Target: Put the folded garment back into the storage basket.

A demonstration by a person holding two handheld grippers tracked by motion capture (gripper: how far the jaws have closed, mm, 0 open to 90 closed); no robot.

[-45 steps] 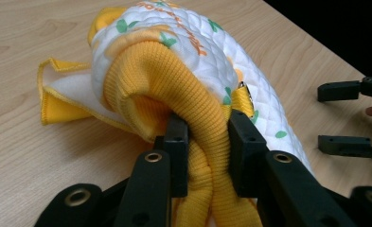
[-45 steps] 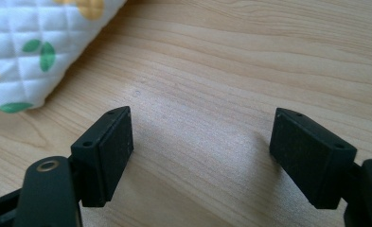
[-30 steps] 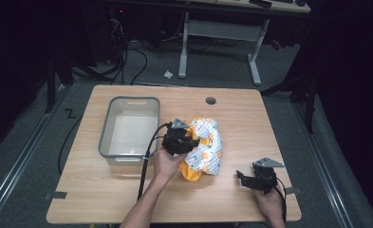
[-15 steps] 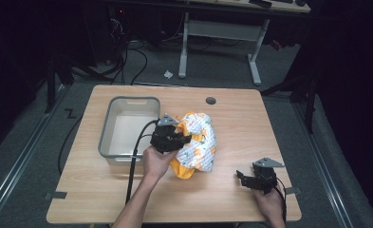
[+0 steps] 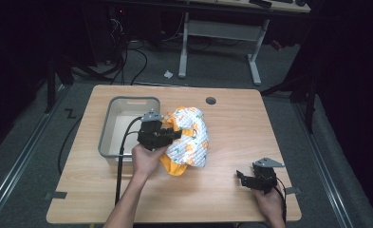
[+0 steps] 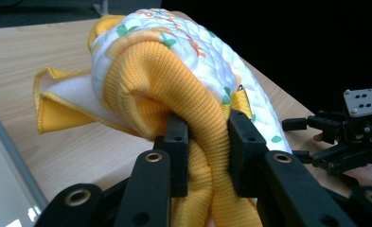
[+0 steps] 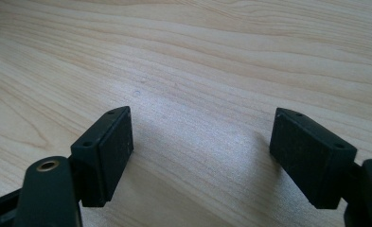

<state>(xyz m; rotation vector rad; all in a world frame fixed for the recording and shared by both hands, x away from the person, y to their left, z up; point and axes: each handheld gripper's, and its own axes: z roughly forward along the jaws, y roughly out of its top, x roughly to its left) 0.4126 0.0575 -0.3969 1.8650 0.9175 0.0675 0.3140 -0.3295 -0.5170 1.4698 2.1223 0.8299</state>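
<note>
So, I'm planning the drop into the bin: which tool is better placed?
Left: the left tool already grips the garment beside the grey bin. The right tool sits open, apart.

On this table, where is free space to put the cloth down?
Bare wood lies between the garment and the right gripper, and along the table's far edge by the hole. It is crowded between the grey bin and the left gripper.

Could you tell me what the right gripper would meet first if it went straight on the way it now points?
Probably the bare wooden table: the right gripper, jaws open and empty, angles down at it, with nothing between.
</note>
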